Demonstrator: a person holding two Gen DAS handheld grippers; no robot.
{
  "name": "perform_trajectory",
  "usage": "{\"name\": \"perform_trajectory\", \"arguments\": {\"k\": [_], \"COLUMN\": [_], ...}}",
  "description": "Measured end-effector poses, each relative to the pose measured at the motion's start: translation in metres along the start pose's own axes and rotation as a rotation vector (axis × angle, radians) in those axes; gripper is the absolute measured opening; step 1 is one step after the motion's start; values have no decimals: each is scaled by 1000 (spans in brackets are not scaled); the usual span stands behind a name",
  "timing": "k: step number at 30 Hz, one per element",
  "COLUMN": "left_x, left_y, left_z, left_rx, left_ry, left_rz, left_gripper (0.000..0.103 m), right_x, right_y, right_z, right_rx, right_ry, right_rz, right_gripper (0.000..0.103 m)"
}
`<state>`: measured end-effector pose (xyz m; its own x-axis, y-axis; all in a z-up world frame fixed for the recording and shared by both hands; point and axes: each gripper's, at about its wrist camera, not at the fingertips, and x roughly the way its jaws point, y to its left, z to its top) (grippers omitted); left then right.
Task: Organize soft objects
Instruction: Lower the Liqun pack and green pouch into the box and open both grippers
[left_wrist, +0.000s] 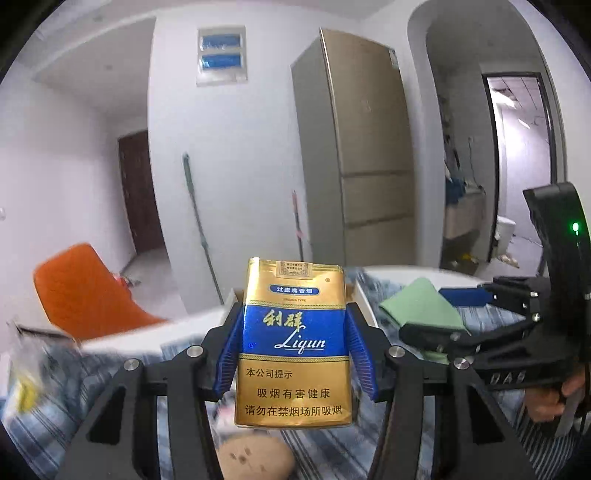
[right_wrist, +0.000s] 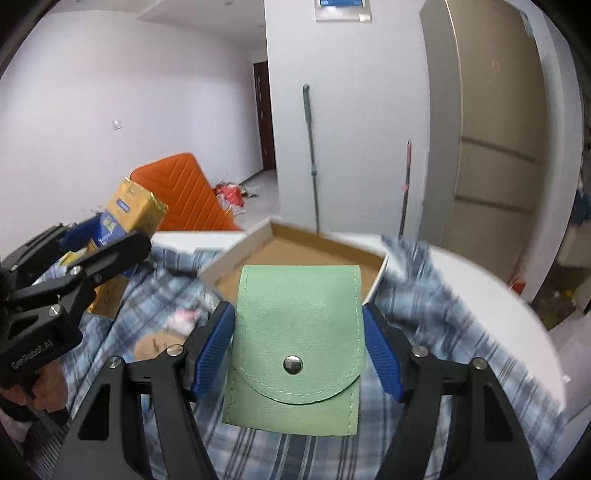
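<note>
My left gripper (left_wrist: 293, 343) is shut on a gold and blue soft cigarette pack (left_wrist: 293, 343), held upright above the table; the pack also shows in the right wrist view (right_wrist: 129, 212). My right gripper (right_wrist: 297, 345) is shut on a light green snap pouch (right_wrist: 297, 347), held just in front of an open cardboard box (right_wrist: 306, 247). In the left wrist view the pouch (left_wrist: 421, 306) and right gripper (left_wrist: 443, 317) are at the right. A blue plaid cloth (right_wrist: 424, 295) covers the white round table (right_wrist: 517, 314).
An orange chair (right_wrist: 184, 192) stands behind the table at the left. A brownish round object (left_wrist: 255, 458) and a pinkish item (right_wrist: 183, 317) lie on the cloth. A yellow packet (left_wrist: 26, 387) is at the far left. A fridge (left_wrist: 369, 147) and mop (left_wrist: 199, 221) stand behind.
</note>
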<state>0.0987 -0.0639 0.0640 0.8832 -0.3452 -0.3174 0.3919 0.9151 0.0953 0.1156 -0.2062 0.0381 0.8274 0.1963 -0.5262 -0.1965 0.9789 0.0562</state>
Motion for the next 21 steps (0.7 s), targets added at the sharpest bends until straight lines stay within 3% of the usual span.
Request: {"name": "perform_trajectory", "arguments": {"k": [2, 4, 8, 11, 16, 21], "left_x": [4, 5, 3, 2, 13, 45], "left_y": [3, 13, 29, 42, 57, 67], "left_z": [22, 46, 81, 101, 106, 82], "left_rx": [-12, -88, -158, -194, -227, -239], "left_ry": [-1, -37, -108, -157, -193, -102], "left_rz": [38, 67, 95, 97, 122, 123], "left_gripper": [55, 55, 55, 55, 55, 55], "right_x": [-3, -3, 3, 12, 31, 67], "right_y": [2, 1, -8, -14, -27, -40], "right_z": [25, 50, 92, 116, 127, 105], "right_rx": [-2, 21, 87, 110, 159, 188], "right_ry": [-35, -69, -144, -206, -254, -177], "right_rz": [-43, -66, -74, -130, -161, -202], "right_gripper": [69, 69, 69, 69, 69, 69]}}
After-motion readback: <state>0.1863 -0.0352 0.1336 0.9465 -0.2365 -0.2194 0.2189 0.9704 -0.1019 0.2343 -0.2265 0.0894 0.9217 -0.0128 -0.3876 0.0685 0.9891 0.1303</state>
